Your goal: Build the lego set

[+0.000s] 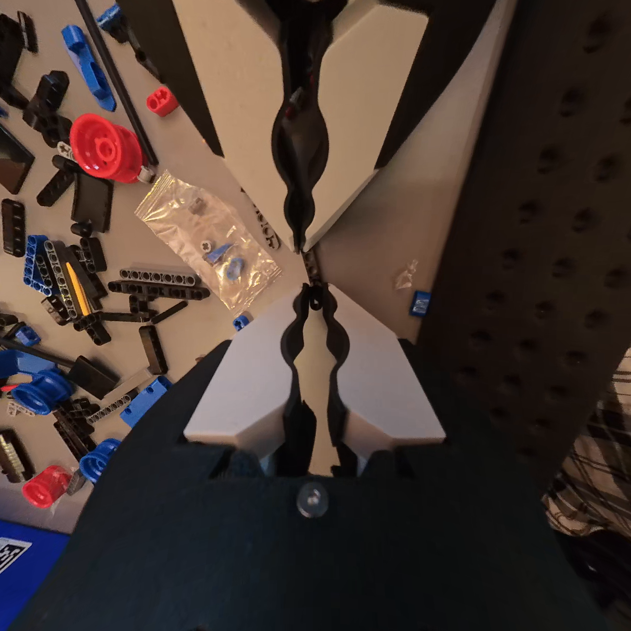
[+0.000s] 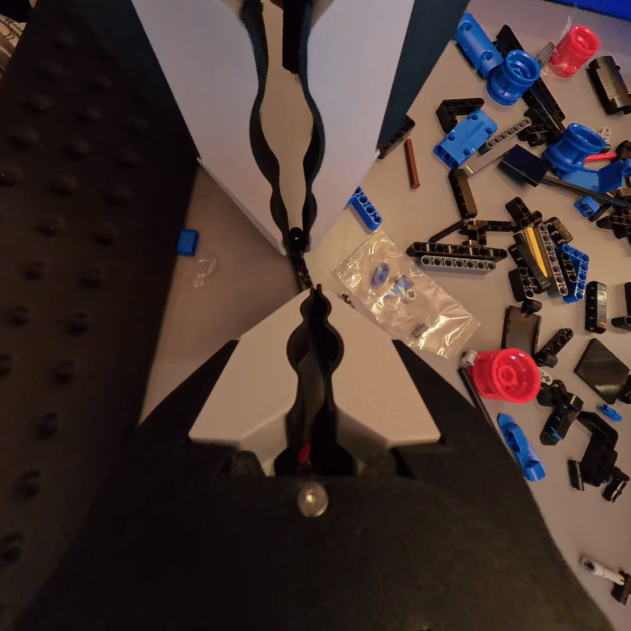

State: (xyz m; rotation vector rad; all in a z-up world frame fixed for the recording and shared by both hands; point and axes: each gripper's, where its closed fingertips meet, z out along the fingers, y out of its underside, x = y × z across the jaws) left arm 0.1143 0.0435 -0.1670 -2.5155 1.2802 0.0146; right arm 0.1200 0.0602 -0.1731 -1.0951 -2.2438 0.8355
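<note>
My two grippers meet tip to tip above the pale table. My left gripper (image 1: 314, 293) is shut on a small black pin (image 1: 314, 301). It also shows at the top of the right wrist view (image 2: 296, 244), with the pin (image 2: 295, 235) between its tips. My right gripper (image 2: 316, 292) is shut on a short black holed beam (image 2: 302, 270). It enters the left wrist view from the top (image 1: 302, 244), and the beam (image 1: 312, 266) sticks out toward the pin. The pin end touches or nearly touches the beam's end.
A clear bag of small parts (image 1: 211, 246) (image 2: 403, 300) lies beside the grippers. Loose black, blue and grey beams, red wheels (image 1: 106, 146) (image 2: 505, 375) and blue wheels (image 2: 515, 73) cover one side. A black studded plate (image 1: 546, 205) (image 2: 68, 239) fills the other, with a small blue tile (image 1: 420, 304) at its edge. My two grippers' fingertips are within a few centimetres of each other. It is some 6 centimetres from my left tips to the small blue tile (image 1: 420, 304). Seen from the right wrist view (image 2: 187, 239) as well.
</note>
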